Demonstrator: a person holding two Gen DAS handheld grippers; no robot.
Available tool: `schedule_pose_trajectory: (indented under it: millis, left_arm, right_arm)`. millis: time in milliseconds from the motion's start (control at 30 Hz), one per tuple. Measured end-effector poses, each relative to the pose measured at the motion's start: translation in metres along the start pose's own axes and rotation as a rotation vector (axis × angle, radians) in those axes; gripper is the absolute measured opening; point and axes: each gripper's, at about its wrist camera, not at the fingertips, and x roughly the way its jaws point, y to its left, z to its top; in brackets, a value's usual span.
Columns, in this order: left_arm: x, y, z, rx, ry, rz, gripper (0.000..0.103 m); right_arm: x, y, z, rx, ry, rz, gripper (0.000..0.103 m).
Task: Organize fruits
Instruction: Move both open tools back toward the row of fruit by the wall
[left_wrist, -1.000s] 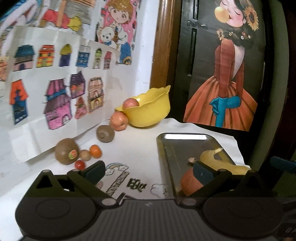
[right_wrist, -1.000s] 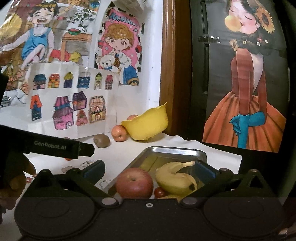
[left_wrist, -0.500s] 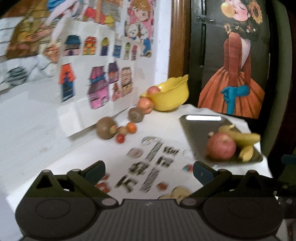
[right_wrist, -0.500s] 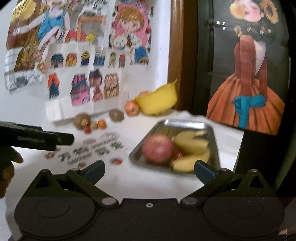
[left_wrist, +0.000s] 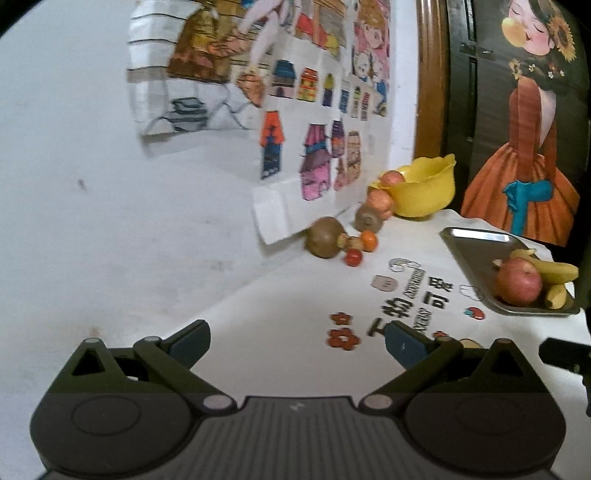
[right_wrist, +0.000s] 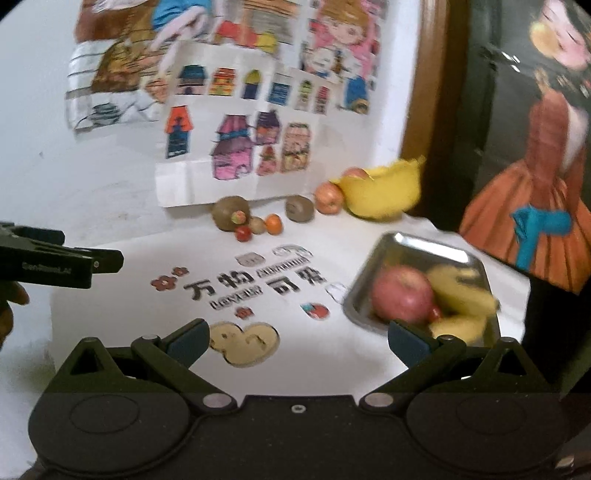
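On the steel tray (right_wrist: 424, 242) at the right of the desk (left_wrist: 295, 295) lie a red apple (right_wrist: 402, 298), bananas (right_wrist: 461, 291) and one small red fruit (right_wrist: 436, 314) tucked between them, so part of the sorting looks done. Well apart from the tray, along the wall, the rest waits: a big kiwi (right_wrist: 229, 212) with a sticker, a smaller kiwi (right_wrist: 300, 208), a little cluster of a red, a tan and an orange fruit (right_wrist: 274, 224) just beside the big kiwi, and an apple (right_wrist: 328, 197) touching the yellow bowl (right_wrist: 384, 192), which holds another apple (left_wrist: 392, 178). Judging by that, roughly half the fruit is left to move, though which pieces belong in tray or bowl I cannot tell. Both tongs are spread wide and carry nothing: the left tongs (left_wrist: 297, 341) hover over bare desk, the right tongs (right_wrist: 297, 338) over the printed cloth near the tray's front corner. Right view alone shows the small red fruit in the tray, the kiwi's sticker, and the other tool with a hand (right_wrist: 9, 306) behind it at the left edge. Left view is sharper on the tray and looks into the bowl's rim; a dark tip at its right edge may be the other tool.
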Motion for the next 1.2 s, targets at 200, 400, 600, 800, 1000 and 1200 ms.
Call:
schedule_pose_trajectory:
  millis: [200,400,600,800,1000,1200]
  left_arm:
    - [-0.005,0.01,0.009,0.066,-0.025,0.041,0.103]
    - [0.007,0.014,0.023,0.092,-0.029,0.06,0.103]
    - [0.032,0.017,0.035,0.109,-0.035,0.042,0.103]
    - [0.057,0.017,0.042,0.105,-0.016,0.029,0.103]
    - [0.073,0.018,0.042,0.104,0.005,0.012,0.103]
    - [0.089,0.013,0.045,0.127,0.018,0.0,0.103]
  right_arm:
    - [0.016,0.014,0.021,-0.058,-0.028,0.041,0.102]
    - [0.039,0.018,0.035,-0.081,-0.033,0.074,0.102]
    - [0.064,0.011,0.042,-0.111,-0.09,0.053,0.102]
    - [0.116,0.004,0.054,-0.092,-0.053,0.159,0.102]
    - [0.18,0.005,0.072,-0.057,0.001,0.239,0.092]
    - [0.235,0.004,0.08,0.0,0.08,0.29,0.073]
